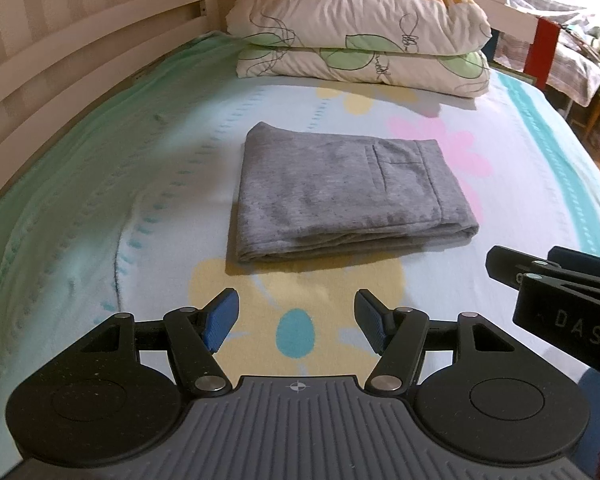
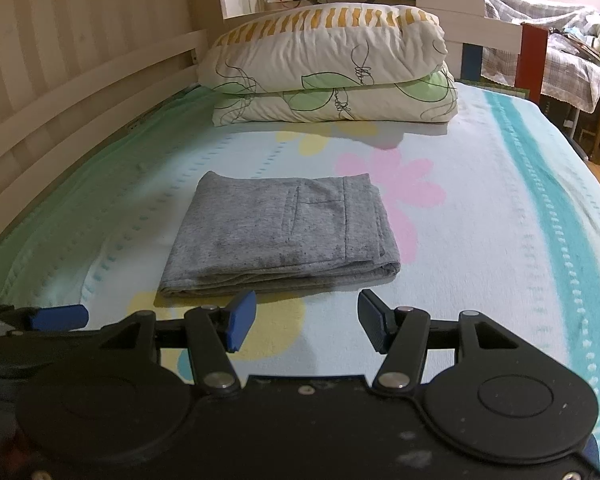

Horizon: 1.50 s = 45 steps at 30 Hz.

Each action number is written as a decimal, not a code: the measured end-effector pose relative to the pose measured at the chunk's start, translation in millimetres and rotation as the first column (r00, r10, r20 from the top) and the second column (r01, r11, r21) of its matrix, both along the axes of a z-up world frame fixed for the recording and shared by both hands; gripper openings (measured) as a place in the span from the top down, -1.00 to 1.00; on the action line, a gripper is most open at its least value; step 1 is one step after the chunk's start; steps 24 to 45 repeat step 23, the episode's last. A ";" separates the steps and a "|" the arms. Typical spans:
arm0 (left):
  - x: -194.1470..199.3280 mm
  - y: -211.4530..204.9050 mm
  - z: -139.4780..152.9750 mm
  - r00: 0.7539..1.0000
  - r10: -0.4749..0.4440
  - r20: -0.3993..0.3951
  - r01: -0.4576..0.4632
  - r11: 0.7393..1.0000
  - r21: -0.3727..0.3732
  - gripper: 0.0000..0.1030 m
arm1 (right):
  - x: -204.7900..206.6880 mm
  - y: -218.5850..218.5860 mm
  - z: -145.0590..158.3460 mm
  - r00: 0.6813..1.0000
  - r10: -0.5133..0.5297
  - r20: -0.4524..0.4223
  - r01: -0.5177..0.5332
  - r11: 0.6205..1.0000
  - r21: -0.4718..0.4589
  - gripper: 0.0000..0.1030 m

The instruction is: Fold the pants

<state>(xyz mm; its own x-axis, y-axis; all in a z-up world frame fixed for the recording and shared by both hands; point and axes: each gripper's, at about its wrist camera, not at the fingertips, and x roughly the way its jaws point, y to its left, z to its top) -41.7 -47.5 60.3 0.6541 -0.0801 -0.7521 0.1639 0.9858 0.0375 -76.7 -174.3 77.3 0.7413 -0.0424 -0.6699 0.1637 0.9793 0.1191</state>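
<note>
Left wrist view, folded pants (image 1: 348,192) lying flat, squarish

two stacked pillows (image 1: 356,36) on flowered bedsheet (image 1: 100,184), white headboard (image 1: 80,40).

Side-by-side wrist views down onto bed (image 1: 100,184)

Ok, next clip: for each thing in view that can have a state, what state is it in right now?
Grey pants: folded into a compact rectangle, lying flat on the bed sheet, pocket side up, touched by neither gripper.
Left gripper: open, empty, short of the pants.
Right gripper: open, empty, short of the pants.
Folded quilt: stacked in layers at the far end of the bed.
</note>
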 end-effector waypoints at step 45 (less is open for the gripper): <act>1.5 -0.6 -1.5 1.000 -0.003 0.003 0.003 1.000 -0.002 -0.21 | 4.6 4.6 -4.9 1.000 -0.005 -0.015 0.005 1.000 0.013 -0.17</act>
